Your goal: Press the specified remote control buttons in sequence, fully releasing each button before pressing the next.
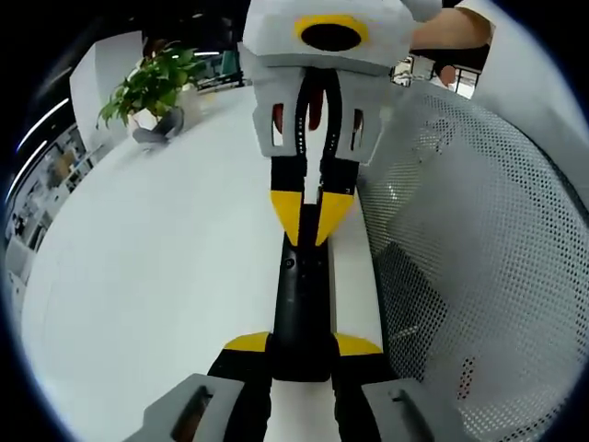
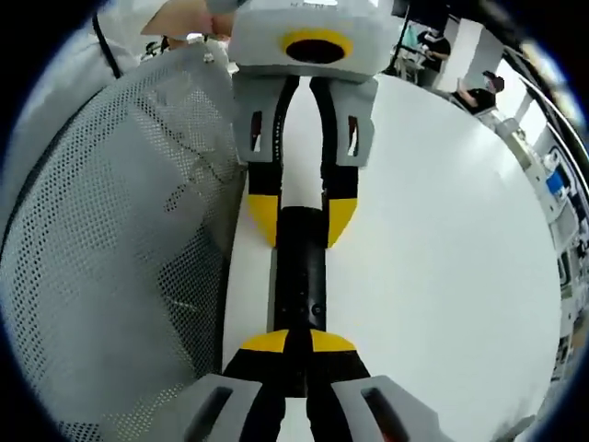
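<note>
A long black remote control (image 1: 299, 304) lies lengthwise on the white table (image 1: 166, 258). My left gripper (image 1: 304, 344) is shut on its near end, one yellow-tipped jaw on each long side. From the far end my right gripper (image 1: 310, 216) faces it, its yellow tips drawn together over the top of the remote. In the right gripper view the remote (image 2: 299, 272) runs away from my right gripper (image 2: 299, 343), whose tips meet above its near end. My left gripper (image 2: 302, 219) clasps the far end there. Small buttons show on the remote's face.
A white perforated mesh panel (image 1: 479, 239) curves up close beside the remote, also seen in the right gripper view (image 2: 110, 239). A potted green plant (image 1: 152, 87) stands at the far table edge. People sit at desks (image 2: 479, 87) in the background.
</note>
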Action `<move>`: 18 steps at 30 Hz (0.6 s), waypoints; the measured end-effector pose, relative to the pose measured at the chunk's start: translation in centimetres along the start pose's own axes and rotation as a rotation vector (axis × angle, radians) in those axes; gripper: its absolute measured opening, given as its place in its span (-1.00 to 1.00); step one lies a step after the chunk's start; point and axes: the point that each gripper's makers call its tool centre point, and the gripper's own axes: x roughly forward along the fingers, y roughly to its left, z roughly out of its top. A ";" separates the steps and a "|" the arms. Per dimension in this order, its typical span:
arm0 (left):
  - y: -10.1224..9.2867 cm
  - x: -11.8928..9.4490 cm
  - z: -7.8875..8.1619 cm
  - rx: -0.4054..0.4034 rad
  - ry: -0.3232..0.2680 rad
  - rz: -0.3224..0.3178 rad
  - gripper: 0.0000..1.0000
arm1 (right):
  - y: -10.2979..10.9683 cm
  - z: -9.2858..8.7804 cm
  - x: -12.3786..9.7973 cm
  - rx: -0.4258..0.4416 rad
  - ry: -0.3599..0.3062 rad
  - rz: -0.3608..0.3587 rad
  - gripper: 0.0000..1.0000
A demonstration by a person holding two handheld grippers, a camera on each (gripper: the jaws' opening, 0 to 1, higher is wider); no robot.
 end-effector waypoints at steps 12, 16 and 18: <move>0.1 0.0 0.0 -0.002 -0.003 0.001 -0.53 | -0.2 0.0 -0.4 0.178 -0.241 -0.131 -0.94; 0.1 0.0 0.0 -0.002 -0.005 0.001 -0.53 | -0.2 0.0 -0.5 0.202 -0.274 -0.144 -0.97; 0.1 0.0 0.0 -0.001 -0.004 0.001 -0.53 | -0.2 0.1 -0.5 0.210 -0.307 -0.140 -0.97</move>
